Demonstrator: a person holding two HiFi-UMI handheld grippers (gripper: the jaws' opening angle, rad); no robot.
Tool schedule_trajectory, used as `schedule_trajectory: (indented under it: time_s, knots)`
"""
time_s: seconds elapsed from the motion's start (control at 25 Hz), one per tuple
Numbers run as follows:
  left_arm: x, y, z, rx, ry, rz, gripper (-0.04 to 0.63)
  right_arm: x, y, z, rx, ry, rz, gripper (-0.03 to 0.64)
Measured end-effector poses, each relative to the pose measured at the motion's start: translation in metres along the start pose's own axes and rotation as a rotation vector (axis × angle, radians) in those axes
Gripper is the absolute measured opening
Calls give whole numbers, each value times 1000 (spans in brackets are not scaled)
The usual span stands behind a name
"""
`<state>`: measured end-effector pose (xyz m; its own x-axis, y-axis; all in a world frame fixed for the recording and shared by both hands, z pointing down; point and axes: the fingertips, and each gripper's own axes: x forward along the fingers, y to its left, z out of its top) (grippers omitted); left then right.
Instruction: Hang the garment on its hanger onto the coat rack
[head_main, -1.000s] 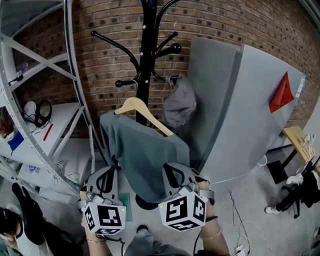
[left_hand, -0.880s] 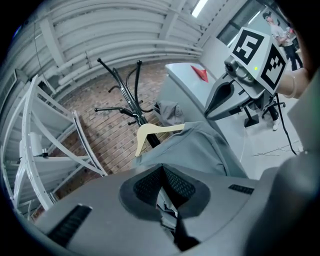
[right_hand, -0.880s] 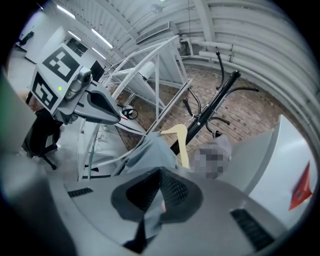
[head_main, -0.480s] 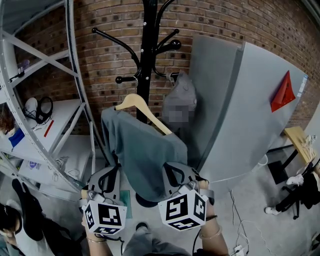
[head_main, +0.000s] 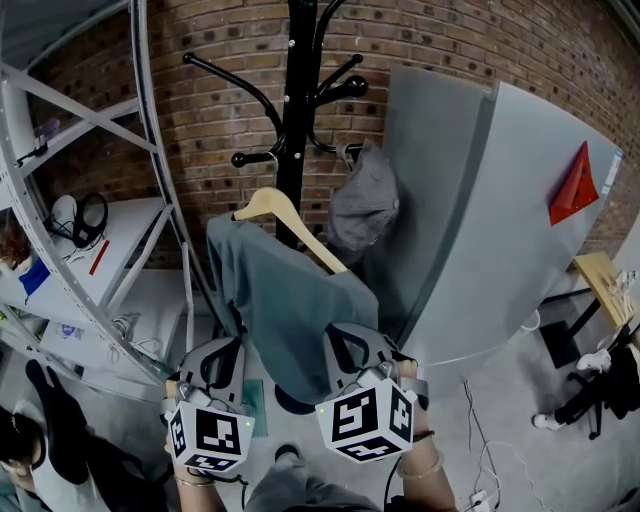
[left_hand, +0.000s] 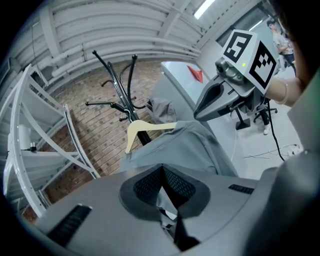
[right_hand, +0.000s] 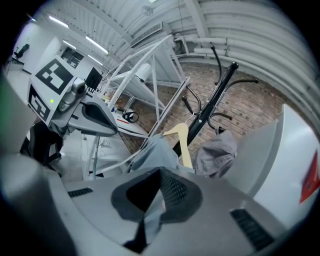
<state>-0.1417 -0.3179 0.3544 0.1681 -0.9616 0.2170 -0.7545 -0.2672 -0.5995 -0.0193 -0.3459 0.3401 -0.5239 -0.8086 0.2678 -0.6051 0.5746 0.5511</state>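
Observation:
A grey-green garment (head_main: 290, 310) drapes over a pale wooden hanger (head_main: 268, 205) just in front of the black coat rack (head_main: 297, 90). I cannot tell whether the hanger's hook rests on a prong. My left gripper (head_main: 218, 362) is shut on the garment's lower left edge, my right gripper (head_main: 350, 352) on its lower right edge. In the left gripper view the cloth (left_hand: 187, 145) runs from the closed jaws up to the hanger (left_hand: 145, 129). The right gripper view shows a strip of cloth (right_hand: 155, 150) pinched in the jaws, with the hanger (right_hand: 184, 142) beyond.
A grey cap (head_main: 365, 205) hangs on a lower prong of the rack. White metal shelving (head_main: 150, 200) stands close on the left, with headphones (head_main: 85, 220) on a shelf. A tall grey partition (head_main: 480, 220) bearing a red paper shape (head_main: 575, 185) stands close on the right. Brick wall (head_main: 220, 120) behind.
The hanger and garment have edged slightly up and closer to the rack's pole. Both grippers keep their hold on the garment's lower edge.

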Motion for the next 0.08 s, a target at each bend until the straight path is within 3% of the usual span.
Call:
schedule_trajectory:
  time_s: [0.08]
  knots:
    - [1, -1, 3, -8, -24, -15, 3, 2, -1, 0, 3, -2, 2, 21]
